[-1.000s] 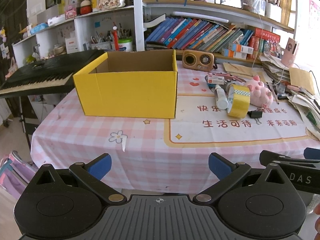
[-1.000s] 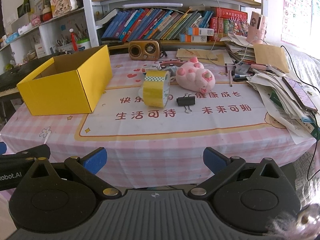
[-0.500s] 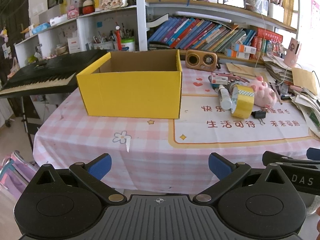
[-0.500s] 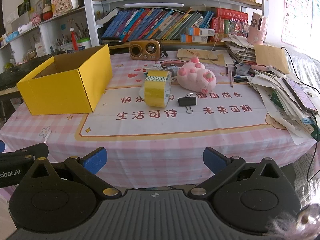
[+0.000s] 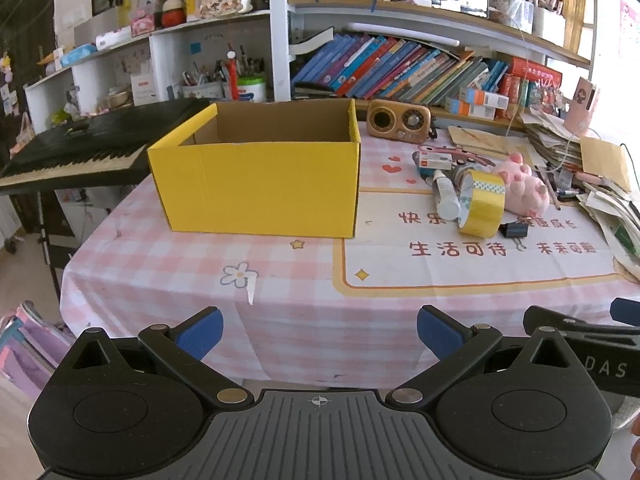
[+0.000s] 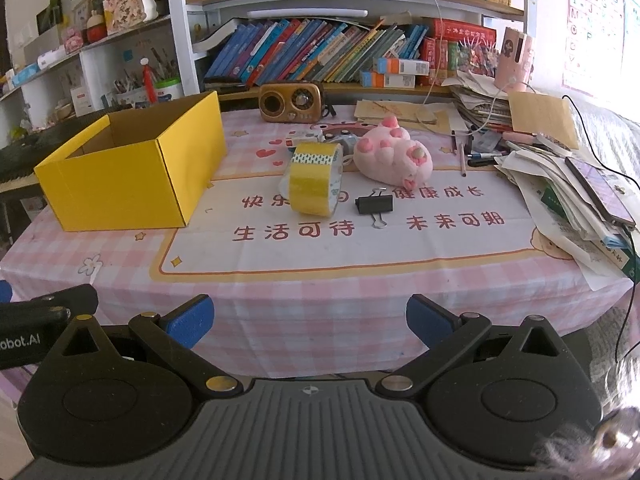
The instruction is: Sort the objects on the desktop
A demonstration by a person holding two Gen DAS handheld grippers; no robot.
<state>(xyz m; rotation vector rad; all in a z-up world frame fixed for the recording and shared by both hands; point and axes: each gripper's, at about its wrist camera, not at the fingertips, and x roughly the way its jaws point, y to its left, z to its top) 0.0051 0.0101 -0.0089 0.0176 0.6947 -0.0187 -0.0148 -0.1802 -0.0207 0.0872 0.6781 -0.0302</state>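
Left wrist view shows the box (image 5: 256, 184) and clutter larger than a second ago: both tools have eased toward the counter (image 5: 280, 280). The left tool (image 5: 318, 330) and right tool (image 6: 308, 320) hang wide apart, empty, short of its near edge. Nothing is sorted yet; tape (image 6: 316, 184), clip (image 6: 375, 203) and plush (image 6: 394, 158) lie right of the box. The tape looks nearest for a first pick.

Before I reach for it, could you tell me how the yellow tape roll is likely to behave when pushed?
The yellow tape roll stands on its curved edge, so it would probably roll or topple. Its glossy surface may be slippery. It looks rigid, so the open right gripper could likely pinch it.
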